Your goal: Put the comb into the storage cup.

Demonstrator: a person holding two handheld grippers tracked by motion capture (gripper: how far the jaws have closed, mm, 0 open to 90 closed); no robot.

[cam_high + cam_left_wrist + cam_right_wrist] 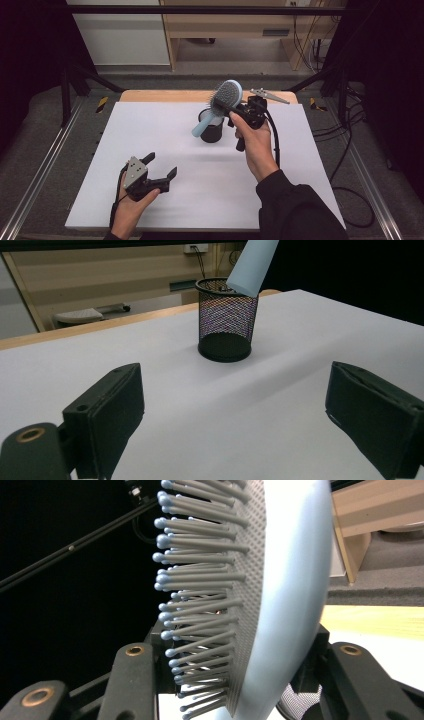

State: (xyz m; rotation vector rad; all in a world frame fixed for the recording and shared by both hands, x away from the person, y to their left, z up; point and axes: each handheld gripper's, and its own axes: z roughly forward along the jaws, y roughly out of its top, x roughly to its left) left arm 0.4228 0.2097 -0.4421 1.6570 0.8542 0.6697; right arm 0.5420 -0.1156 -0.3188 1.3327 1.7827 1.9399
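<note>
The table [150, 135] carried 1 black mesh cup [211, 131] near its far middle. You held the pale blue brush [220, 102] in your right gripper [231, 108] — jaws clamped on its head, handle slanting down over the cup's rim. Your left gripper [161, 165] rested low near the front edge — jaws wide, nothing between them.

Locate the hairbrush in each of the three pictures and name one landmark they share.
High view: the hairbrush sits upper centre, tilted, its handle end over the black mesh cup, its head clamped in the right gripper.
Left gripper view: only its pale blue handle end, top centre, at the cup's rim.
Right gripper view: its bristled head runs up the middle, close up.
Shared landmark: the mesh cup.
</note>
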